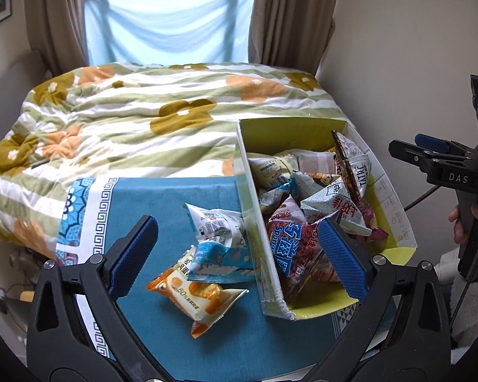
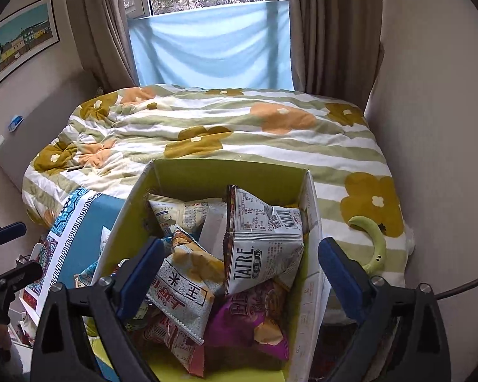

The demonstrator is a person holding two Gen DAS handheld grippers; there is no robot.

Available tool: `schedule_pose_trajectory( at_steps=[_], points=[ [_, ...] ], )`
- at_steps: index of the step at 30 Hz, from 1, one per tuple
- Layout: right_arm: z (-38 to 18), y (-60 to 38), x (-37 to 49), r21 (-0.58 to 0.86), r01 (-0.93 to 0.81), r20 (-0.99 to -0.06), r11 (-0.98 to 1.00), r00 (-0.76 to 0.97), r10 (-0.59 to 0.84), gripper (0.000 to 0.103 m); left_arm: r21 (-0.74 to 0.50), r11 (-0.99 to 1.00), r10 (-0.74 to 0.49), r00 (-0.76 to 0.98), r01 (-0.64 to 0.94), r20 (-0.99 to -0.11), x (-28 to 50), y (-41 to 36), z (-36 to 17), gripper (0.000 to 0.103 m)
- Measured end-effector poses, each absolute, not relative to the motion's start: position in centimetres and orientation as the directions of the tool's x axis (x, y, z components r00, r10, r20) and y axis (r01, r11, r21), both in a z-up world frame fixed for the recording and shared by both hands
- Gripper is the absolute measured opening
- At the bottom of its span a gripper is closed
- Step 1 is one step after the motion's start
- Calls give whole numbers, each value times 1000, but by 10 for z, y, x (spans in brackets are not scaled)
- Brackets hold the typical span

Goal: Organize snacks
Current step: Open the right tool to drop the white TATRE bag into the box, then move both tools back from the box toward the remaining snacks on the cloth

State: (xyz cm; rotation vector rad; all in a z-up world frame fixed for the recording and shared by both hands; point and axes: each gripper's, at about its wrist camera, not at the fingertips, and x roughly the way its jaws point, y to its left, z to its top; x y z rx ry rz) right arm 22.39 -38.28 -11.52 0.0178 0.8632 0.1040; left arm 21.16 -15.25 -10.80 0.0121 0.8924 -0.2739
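A cardboard box [image 1: 255,232] with a yellow-green inside stands on a blue cloth [image 1: 162,203] and holds several snack bags. Three bags lie outside its left wall: an orange one [image 1: 197,296], a blue-white one [image 1: 220,259] and a white one [image 1: 213,221] leaning on the wall. My left gripper [image 1: 239,254] is open and empty, its fingers either side of these bags and the box wall. My right gripper [image 2: 242,277] is open and empty above the box [image 2: 309,289], over a grey TATRE bag [image 2: 264,254] and a purple bag [image 2: 248,321].
The cloth lies at the foot of a bed with a flowered quilt [image 1: 143,117]. A green curved object [image 2: 374,242] lies on the quilt right of the box. Walls and curtains close in both sides. The right gripper shows in the left wrist view [image 1: 443,162].
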Motion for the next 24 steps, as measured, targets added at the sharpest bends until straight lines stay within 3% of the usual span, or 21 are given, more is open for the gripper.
schedule_pose_trajectory(
  at_steps=[13,24],
  points=[
    [-81,-332,186,70,-142,-701,987,697,150,96,-111,983,-178,636,145,-751,190,-72,-95,100],
    [-92,-266,164,93,-18,-716,995,694,79,96,-142,940,-293,517,310,-804,215,-36,-125,100]
  ],
)
